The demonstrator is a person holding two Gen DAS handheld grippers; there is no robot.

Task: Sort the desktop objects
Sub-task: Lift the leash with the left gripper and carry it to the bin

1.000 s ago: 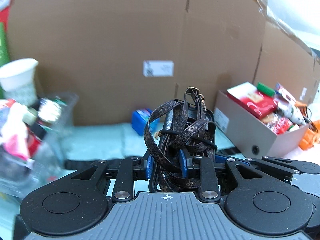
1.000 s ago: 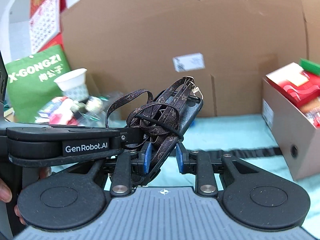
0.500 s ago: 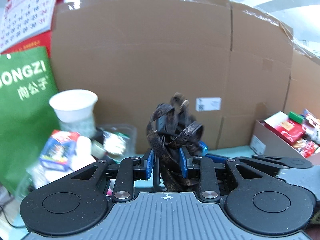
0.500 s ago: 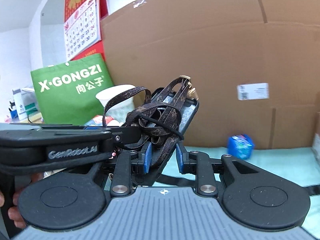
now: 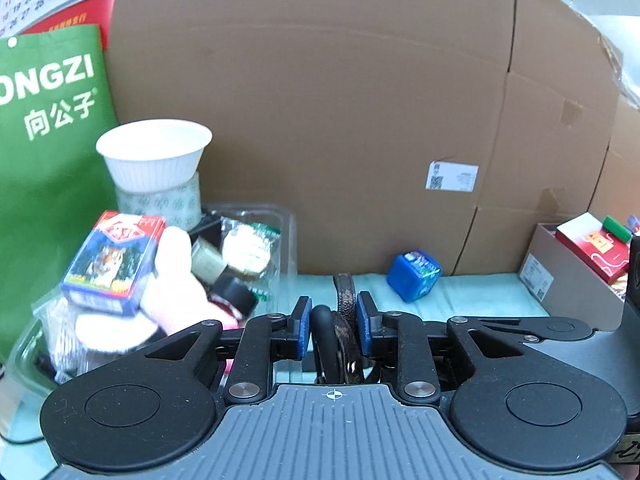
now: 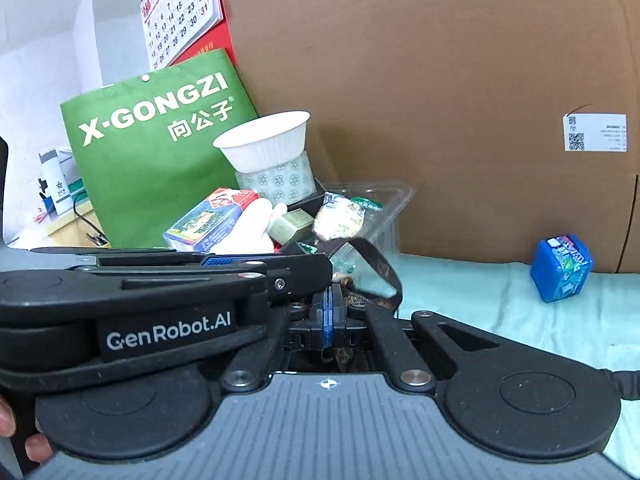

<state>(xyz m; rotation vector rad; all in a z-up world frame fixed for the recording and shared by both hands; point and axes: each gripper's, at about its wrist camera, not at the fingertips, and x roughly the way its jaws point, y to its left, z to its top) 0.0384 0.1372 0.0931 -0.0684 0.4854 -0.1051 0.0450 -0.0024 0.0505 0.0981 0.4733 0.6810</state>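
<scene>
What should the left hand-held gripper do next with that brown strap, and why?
Probably ease the left hand-held gripper a little forward and to the left, over the clear tub, before letting go. The brown strap sits between its fingers, and the tub of odds and ends lies just ahead on the left, so the strap is likely not above it yet.

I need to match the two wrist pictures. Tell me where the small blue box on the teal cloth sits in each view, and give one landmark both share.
Left wrist: the blue box lies right of centre, on the teal cloth at the foot of the cardboard wall.
Right wrist: the blue box lies at the far right, on the same cloth.
Shared landmark: the white bowl, upper left in both.
</scene>
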